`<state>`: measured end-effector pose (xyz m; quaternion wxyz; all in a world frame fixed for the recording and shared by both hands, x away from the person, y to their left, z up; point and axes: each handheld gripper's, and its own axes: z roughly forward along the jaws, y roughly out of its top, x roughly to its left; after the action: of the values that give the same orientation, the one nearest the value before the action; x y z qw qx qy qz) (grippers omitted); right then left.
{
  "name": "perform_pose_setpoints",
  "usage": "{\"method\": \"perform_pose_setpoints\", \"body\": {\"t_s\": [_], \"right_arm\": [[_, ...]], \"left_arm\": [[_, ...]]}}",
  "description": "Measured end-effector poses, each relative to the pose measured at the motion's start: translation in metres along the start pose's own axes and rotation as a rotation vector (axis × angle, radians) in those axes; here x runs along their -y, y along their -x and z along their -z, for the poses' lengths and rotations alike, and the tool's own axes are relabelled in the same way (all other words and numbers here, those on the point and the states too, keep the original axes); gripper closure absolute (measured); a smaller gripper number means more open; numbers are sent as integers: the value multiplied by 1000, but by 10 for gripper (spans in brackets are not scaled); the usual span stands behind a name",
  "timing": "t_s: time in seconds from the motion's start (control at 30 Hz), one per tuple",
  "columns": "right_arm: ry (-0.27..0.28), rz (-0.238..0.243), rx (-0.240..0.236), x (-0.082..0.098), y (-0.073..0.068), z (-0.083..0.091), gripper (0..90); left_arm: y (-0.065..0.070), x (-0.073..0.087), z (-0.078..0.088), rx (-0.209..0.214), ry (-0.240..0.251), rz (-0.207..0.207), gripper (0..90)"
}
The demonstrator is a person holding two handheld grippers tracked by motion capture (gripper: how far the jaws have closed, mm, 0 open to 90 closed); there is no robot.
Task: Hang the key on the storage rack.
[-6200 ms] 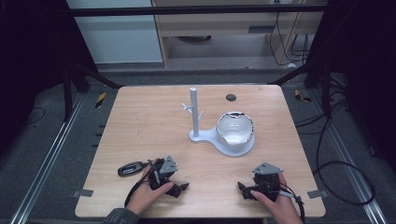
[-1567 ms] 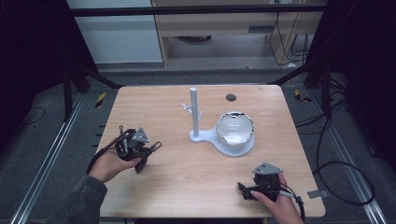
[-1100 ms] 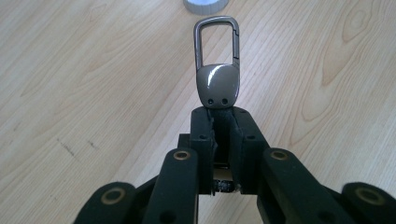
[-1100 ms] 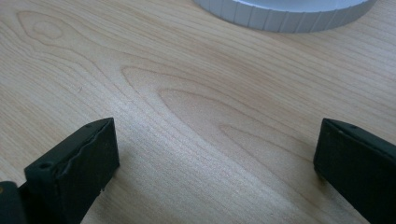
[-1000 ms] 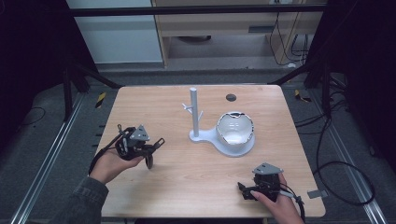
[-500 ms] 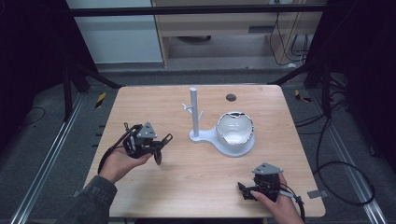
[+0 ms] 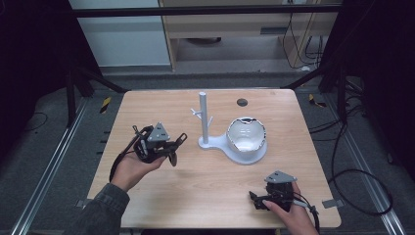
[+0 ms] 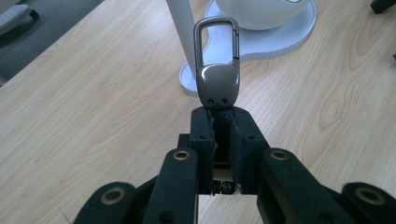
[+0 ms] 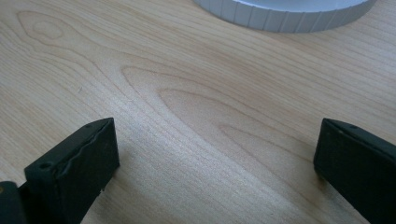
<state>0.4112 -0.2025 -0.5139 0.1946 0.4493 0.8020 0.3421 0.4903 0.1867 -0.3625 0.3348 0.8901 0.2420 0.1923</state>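
Left gripper (image 7: 172, 147) is held above the left half of the wooden table (image 7: 161, 103), gripped in the left hand (image 7: 134, 166), its jaws pointing toward the white stand (image 7: 203, 117). In the left gripper view its jaws are closed tight on the flat end of a grey metal carabiner clip (image 8: 217, 70), which sticks straight out ahead of the jaw tips. The clip's loop end lies in line with the stand's upright post (image 8: 184, 32); whether it touches the post cannot be told from that view. In the high view the clip's tip sits near the post but apart from it.

The stand has a short-pegged post rising from a flat white base (image 7: 220, 144); a white bowl (image 7: 246, 134) sits on the wider part of that base, right of the post.

Right gripper (image 7: 259, 200) rests low at the near right corner of the table, in the right hand (image 7: 288, 215). In the right gripper view its jaws stand wide apart with bare wood between them, holding nothing; the ribbed white rim of the base (image 9: 285, 16) is at the top of that view.

A dark round disc (image 7: 242, 102) lies at the far edge of the table.
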Motion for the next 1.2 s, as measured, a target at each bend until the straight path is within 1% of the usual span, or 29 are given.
{"method": "perform_pose_setpoints", "body": {"t_s": [0.07, 0.1, 0.23, 0.3, 0.47, 0.6, 0.63, 0.67, 0.7, 0.83, 1.0, 1.07, 1.13, 1.2], "right_arm": [[0, 1, 0, 0, 0, 0, 4], [0, 0, 0, 0, 0, 0, 4], [0, 0, -1, 0, 0, 0, 4], [0, 2, -1, 0, 0, 0, 4], [0, 1, -1, 0, 0, 0, 4], [0, 2, -1, 0, 0, 0, 4], [0, 2, -1, 0, 0, 0, 4], [0, 1, -1, 0, 0, 0, 4], [0, 2, -1, 0, 0, 0, 4], [0, 1, -1, 0, 0, 0, 4], [0, 1, -2, 0, 0, 0, 4], [0, 1, -2, 0, 0, 0, 4], [0, 1, -1, 0, 0, 0, 4], [-1, 3, -1, 0, 0, 0, 4]], "left_arm": [[0, -3, 1, -11, 6, 7, 802], [0, -4, 1, -17, 17, 18, 802], [1, -11, 3, -40, 55, 40, 802], [1, -15, 4, -48, 72, 45, 802], [3, -23, 6, -61, 93, 38, 802], [3, -28, 6, -74, 114, 54, 802], [3, -29, 6, -75, 112, 51, 802], [4, -30, 5, -79, 122, 61, 802], [4, -31, 4, -81, 123, 57, 802], [5, -32, 4, -96, 131, 54, 802], [4, -33, 4, -112, 148, 70, 802], [3, -33, 3, -109, 155, 81, 802], [2, -33, 2, -112, 152, 81, 802], [0, -34, 1, -113, 165, 93, 802]]}}
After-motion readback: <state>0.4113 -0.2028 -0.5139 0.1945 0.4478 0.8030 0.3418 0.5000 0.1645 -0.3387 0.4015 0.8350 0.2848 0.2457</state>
